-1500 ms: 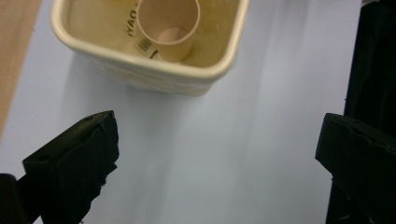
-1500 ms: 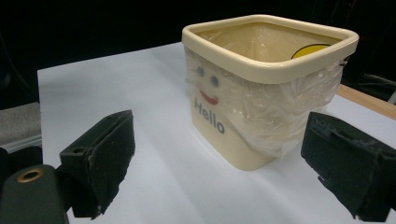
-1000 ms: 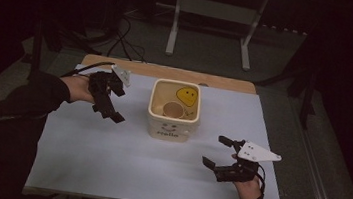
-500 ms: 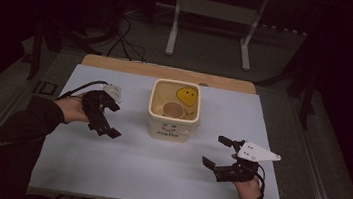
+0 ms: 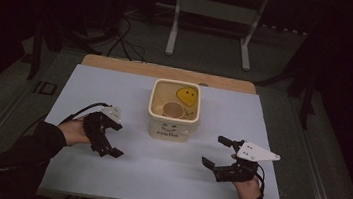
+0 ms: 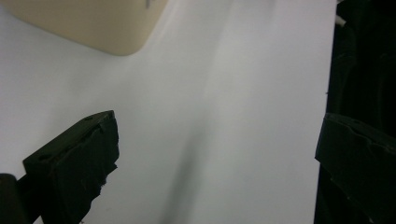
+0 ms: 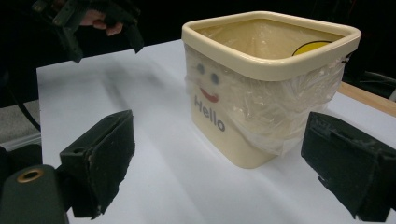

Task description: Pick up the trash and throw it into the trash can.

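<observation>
A cream square bin [image 5: 171, 129] with a "Hello" face and a clear plastic liner stands at the middle of the white sheet [image 5: 155, 182]. Inside lie a yellow smiley disc [image 5: 187, 95] and a round brown piece [image 5: 173, 110]. My left gripper [image 5: 113, 137] hangs open and empty to the bin's left, over the sheet. In the left gripper view its jaws [image 6: 215, 158] spread wide above bare sheet, with the bin's corner [image 6: 93, 23] at the top. My right gripper [image 5: 215, 152] stands open and empty at the bin's front right. The right gripper view faces the bin [image 7: 261, 70] between its jaws [image 7: 224, 163].
The wooden table edge [image 5: 167, 72] shows behind the sheet. A metal stand [image 5: 209, 12] and cables [image 5: 120, 43] sit on the dark floor beyond the table. The left gripper [image 7: 93, 23] appears far off in the right gripper view.
My left gripper has come back and down from beside the bin's upper left toward the front left of the sheet. The right gripper has held still.
</observation>
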Demonstrator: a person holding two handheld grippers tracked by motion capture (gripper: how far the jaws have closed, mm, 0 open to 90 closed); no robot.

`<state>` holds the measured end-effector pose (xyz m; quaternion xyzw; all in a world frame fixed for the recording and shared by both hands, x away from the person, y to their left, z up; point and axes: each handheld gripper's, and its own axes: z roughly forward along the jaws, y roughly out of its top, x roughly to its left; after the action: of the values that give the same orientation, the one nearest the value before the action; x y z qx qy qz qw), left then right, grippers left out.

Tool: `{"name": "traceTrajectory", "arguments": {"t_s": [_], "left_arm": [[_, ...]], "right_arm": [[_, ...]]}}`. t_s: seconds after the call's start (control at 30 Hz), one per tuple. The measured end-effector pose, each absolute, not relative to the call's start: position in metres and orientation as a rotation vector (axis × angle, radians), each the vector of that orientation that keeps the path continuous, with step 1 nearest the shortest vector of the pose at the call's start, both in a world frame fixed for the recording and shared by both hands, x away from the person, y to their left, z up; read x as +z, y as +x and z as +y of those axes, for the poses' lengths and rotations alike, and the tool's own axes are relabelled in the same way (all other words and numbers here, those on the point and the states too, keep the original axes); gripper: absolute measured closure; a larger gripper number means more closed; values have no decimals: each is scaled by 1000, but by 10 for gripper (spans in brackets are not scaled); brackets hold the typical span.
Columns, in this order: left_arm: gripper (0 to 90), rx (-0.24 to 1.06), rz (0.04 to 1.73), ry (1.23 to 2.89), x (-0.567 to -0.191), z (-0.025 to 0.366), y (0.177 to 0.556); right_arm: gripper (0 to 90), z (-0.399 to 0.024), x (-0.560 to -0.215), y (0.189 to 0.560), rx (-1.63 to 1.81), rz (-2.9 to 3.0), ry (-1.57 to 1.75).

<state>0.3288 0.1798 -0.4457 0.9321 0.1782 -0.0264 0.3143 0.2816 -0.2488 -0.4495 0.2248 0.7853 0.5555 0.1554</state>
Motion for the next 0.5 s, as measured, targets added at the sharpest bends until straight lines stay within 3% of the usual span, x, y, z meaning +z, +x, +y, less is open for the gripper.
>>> {"name": "traceTrajectory", "arguments": {"t_s": [0.5], "left_arm": [[7,-64,534,2383,-478,176,304]], "right_arm": [[96,-249,-450,282,1589,2252,646]]}}
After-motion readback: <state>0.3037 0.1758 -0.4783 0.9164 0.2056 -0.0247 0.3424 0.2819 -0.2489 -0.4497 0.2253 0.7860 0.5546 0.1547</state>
